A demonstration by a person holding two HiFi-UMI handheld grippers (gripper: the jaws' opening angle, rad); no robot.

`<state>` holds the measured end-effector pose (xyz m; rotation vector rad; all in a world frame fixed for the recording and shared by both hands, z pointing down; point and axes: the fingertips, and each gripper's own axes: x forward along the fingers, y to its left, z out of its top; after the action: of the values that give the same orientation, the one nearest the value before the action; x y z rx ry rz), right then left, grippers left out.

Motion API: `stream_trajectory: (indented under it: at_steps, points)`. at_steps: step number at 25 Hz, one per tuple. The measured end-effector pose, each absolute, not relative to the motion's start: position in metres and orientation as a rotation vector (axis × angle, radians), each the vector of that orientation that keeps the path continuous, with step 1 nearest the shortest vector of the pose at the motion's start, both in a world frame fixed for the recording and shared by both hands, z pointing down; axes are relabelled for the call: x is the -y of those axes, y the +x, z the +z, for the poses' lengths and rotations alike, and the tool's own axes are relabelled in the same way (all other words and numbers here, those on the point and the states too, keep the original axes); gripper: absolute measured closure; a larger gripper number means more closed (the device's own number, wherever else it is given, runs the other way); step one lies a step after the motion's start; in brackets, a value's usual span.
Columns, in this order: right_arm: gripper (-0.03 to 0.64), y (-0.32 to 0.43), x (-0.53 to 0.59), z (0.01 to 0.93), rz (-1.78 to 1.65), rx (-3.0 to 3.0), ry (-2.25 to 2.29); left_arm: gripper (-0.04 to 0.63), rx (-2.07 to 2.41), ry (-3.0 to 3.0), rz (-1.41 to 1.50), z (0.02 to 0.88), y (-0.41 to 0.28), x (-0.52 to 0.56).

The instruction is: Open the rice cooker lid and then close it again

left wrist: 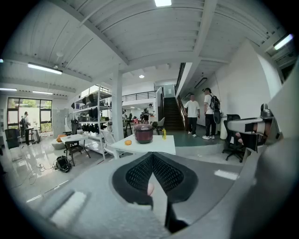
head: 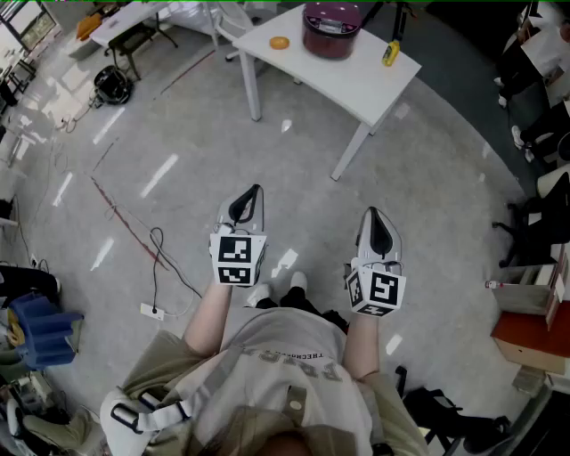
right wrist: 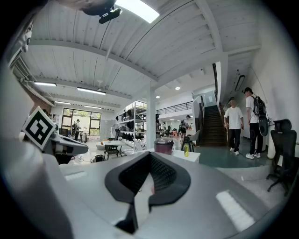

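Your left gripper (head: 252,198) has its jaws pressed together with nothing between them. The left gripper view shows the two black pads meeting in a pointed, leaf-like shape, their faces ribbed like fine mesh and set in smooth grey plastic. Your right gripper (head: 376,221) is the same: pads closed flat on each other, empty, with the same black ribbed texture. Each one carries a white cube (head: 237,258) printed with black square markers, so you have two grippers and two cubes. Both are held out in front of you over the floor (head: 178,134), which is polished grey and glossy with pale reflections.

The cooker (head: 331,29) is well apart from both grippers, across the floor on a table (head: 356,85). It is round and squat, with a dark maroon body and a shiny domed lid (head: 331,12) that lies down on it. The table has a smooth white top and slim white legs. On it you have one cooker, one small yellow bottle (head: 390,53) near its right corner and one small round orange thing (head: 280,42) to the cooker's left, all apart from each other.

A thin black cable (head: 158,258) snakes over the floor at your left. Two people (left wrist: 192,112) stand by the dark staircase.
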<state>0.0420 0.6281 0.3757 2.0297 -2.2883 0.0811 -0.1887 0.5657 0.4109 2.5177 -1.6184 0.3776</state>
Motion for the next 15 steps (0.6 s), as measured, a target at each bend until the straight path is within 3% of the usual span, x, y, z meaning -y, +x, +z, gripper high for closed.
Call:
stream_trajectory:
  at_steps: [15]
  points:
    - [0.617, 0.0427, -0.6174, 0.3784, 0.069, 2.299, 1.996, 0.586, 1.625, 2.502, 0.390, 0.4147, -0.1836, -0.5575]
